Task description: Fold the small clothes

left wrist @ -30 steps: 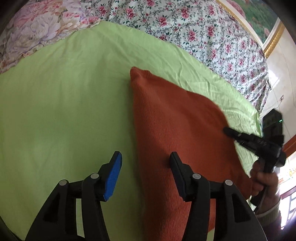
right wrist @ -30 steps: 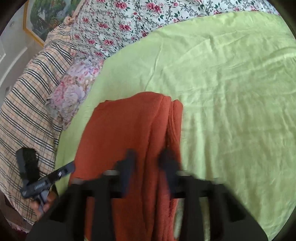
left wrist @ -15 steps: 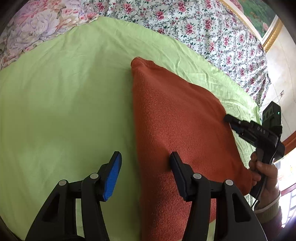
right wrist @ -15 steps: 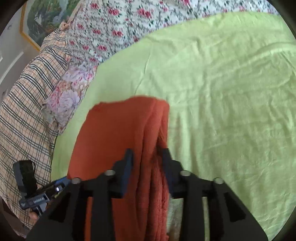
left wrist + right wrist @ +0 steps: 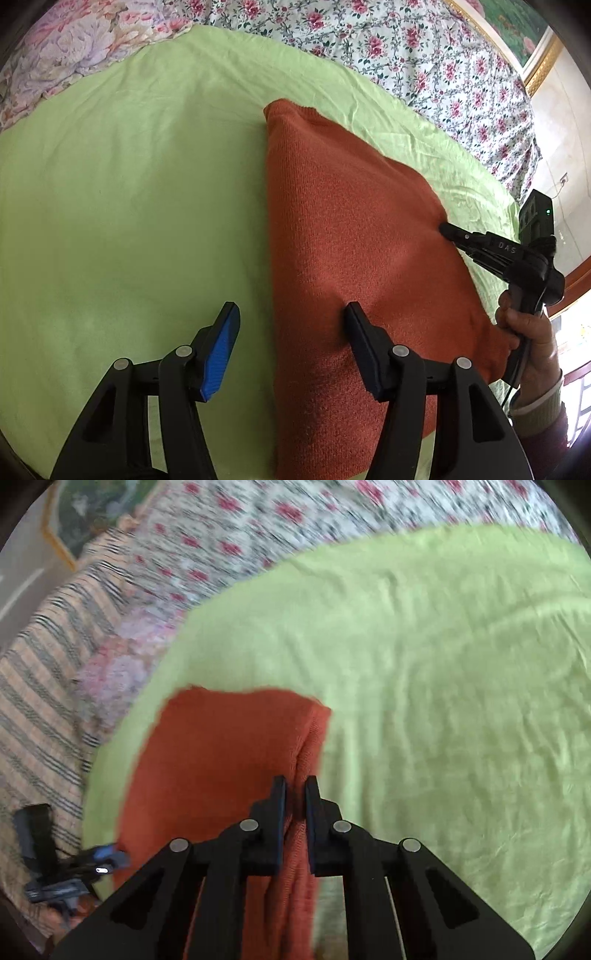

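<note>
A rust-orange knit garment lies folded on a light green sheet. My left gripper is open, its jaws straddling the garment's near left edge just above the sheet. My right gripper is shut on a raised fold along the garment's right edge. It also shows in the left wrist view with its tips at the garment's right edge, held by a hand. My left gripper shows small and blurred at the lower left of the right wrist view.
Floral bedding lies beyond the green sheet, with a pink floral pillow at the far left. A plaid striped blanket covers the bed's left side in the right wrist view. A framed picture hangs on the wall.
My right gripper's jaws have closed onto the fold at the garment's right edge and it is moving, blurring its view. My left gripper stayed open in place.
</note>
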`<state>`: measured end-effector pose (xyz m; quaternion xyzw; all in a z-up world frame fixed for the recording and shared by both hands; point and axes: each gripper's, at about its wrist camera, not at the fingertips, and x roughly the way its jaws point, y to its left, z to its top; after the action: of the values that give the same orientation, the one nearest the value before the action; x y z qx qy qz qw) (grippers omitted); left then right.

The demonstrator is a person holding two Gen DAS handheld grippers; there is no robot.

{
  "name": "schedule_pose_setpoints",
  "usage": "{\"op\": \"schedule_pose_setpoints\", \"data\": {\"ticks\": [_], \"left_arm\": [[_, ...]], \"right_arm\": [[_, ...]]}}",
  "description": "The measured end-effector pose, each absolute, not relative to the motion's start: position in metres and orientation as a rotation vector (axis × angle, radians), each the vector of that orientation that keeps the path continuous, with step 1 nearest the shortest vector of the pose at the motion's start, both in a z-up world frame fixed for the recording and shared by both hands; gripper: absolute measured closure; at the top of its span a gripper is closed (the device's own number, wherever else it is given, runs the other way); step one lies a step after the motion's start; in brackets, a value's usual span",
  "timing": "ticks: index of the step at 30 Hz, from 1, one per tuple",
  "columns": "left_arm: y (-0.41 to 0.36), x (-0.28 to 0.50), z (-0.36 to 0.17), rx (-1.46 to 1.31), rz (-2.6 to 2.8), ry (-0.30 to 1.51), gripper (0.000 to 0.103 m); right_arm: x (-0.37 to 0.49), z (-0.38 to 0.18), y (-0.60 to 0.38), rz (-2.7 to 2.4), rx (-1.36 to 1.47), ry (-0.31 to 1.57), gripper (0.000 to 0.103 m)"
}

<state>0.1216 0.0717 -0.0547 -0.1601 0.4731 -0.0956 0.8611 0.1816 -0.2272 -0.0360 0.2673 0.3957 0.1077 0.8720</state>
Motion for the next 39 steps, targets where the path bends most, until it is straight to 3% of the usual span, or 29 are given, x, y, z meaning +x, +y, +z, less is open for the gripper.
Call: {"op": "schedule_pose_setpoints", "data": {"ticks": [5, 7, 9, 15, 16, 17, 22, 27, 32, 39], "left_arm": [[0.072, 0.11, -0.05, -0.318, -0.202, 0.987, 0.043], [0.074, 0.101, -0.049, -0.319, -0.208, 0.981, 0.043], [0.075, 0.094, -0.049, -0.324, -0.214, 0.98, 0.043], [0.062, 0.071, -0.051, -0.282, -0.253, 1.001, 0.043], [0.058, 0.067, -0.052, -0.265, -0.258, 1.004, 0.043], [0.057, 0.063, -0.055, -0.249, -0.251, 1.008, 0.043], [0.059, 0.053, -0.069, -0.235, -0.238, 1.024, 0.043], [0.055, 0.05, -0.072, -0.187, -0.24, 1.032, 0.043], [0.057, 0.047, -0.075, -0.177, -0.247, 1.022, 0.042], [0.075, 0.053, -0.065, -0.267, -0.299, 1.027, 0.044]], "right_arm": [[0.155, -0.027, -0.232, 0.243, 0.662, 0.806, 0.076], [0.129, -0.015, -0.226, 0.286, 0.662, 0.77, 0.065], [0.096, -0.009, -0.219, 0.31, 0.651, 0.763, 0.063], [0.042, -0.029, -0.197, 0.362, 0.65, 0.852, 0.066], [0.04, -0.031, -0.195, 0.354, 0.637, 0.859, 0.088], [0.037, -0.032, -0.195, 0.345, 0.631, 0.858, 0.099], [0.022, -0.004, -0.194, 0.331, 0.576, 0.756, 0.098], [0.028, -0.037, -0.178, 0.223, 0.42, 0.884, 0.099], [0.027, -0.046, -0.174, 0.202, 0.399, 0.894, 0.099], [0.019, -0.032, -0.197, 0.206, 0.526, 0.876, 0.077]]}}
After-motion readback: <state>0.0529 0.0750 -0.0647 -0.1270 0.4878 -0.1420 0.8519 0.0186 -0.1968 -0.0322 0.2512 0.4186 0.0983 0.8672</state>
